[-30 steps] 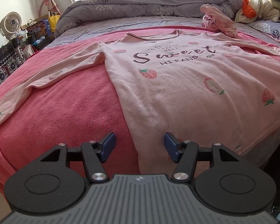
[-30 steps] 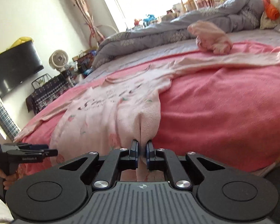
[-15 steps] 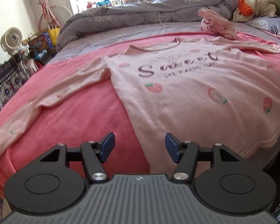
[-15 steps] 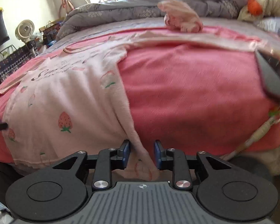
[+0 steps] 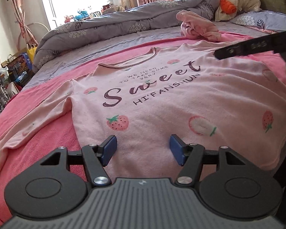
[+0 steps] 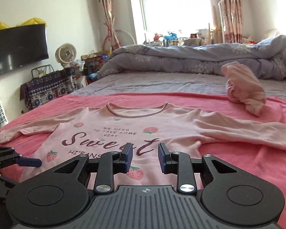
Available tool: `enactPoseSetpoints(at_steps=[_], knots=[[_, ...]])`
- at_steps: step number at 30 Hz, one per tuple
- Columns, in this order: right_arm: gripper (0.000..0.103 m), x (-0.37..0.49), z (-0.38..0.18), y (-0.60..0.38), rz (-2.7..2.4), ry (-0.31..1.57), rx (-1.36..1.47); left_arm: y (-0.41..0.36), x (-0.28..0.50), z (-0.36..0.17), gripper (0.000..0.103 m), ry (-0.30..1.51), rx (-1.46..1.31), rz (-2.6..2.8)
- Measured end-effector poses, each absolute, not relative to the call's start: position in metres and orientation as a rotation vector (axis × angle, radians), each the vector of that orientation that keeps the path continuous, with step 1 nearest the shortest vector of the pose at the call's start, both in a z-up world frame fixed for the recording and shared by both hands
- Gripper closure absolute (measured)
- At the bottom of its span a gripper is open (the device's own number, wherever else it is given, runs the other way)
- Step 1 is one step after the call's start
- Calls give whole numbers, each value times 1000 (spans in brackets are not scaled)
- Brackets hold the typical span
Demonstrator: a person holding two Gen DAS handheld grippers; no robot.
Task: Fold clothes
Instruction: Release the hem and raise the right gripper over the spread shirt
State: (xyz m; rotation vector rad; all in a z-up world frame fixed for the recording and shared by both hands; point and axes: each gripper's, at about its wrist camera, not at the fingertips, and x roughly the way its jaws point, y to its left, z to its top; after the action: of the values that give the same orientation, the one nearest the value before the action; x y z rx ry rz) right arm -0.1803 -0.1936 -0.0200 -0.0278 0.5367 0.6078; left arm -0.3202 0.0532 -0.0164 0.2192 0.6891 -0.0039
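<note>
The left gripper (image 5: 143, 150) is matte black, with two angular linkage arms cut through by triangular openings, silver screws at the pivots, and a blue pad (image 5: 109, 149) on the inner face of each finger. Behind the arms sit two round black housings with a shallow circle pressed into each, and between them a grey ribbed body carrying a small white mark at its front edge. The right gripper (image 6: 145, 157) is built the same way, with black arms, silver screws, dark blue pads (image 6: 127, 157), and a grey ribbed body bearing a small white crosshair mark.
</note>
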Motion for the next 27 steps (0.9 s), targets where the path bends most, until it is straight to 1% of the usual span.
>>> enactPoseSetpoints(at_steps=[3, 5, 7, 8, 9, 12, 15, 17, 21, 23, 27], knots=[[75, -154, -45, -191, 486, 593, -118, 65, -328, -15, 33, 704, 182, -8], [72, -146, -55, -204, 427, 594, -142, 70, -331, -14, 33, 709, 175, -21], [75, -145, -54, -219, 401, 595, -131, 71, -334, -9, 33, 715, 193, -20], [71, -144, -53, -222, 320, 581, -183, 72, -335, -5, 33, 718, 205, -13], [71, -144, -51, -224, 220, 561, -251, 74, -336, 2, 35, 704, 217, -3], [71, -140, -35, -251, 258, 573, -136, 80, -325, 26, 36, 635, 212, -2], [71, -143, -20, -243, 437, 562, -15, 75, -295, 39, 36, 571, 207, -12], [71, -144, -18, -211, 539, 549, -53, 70, -268, 31, 36, 591, 207, 9], [70, -141, -33, -167, 637, 598, -131, 74, -241, -9, 35, 734, 224, 66], [68, -137, -49, -165, 629, 648, -164, 86, -254, -16, 35, 713, 192, 58], [68, -145, -53, -190, 626, 606, -155, 105, -271, -15, 34, 710, 129, 56]])
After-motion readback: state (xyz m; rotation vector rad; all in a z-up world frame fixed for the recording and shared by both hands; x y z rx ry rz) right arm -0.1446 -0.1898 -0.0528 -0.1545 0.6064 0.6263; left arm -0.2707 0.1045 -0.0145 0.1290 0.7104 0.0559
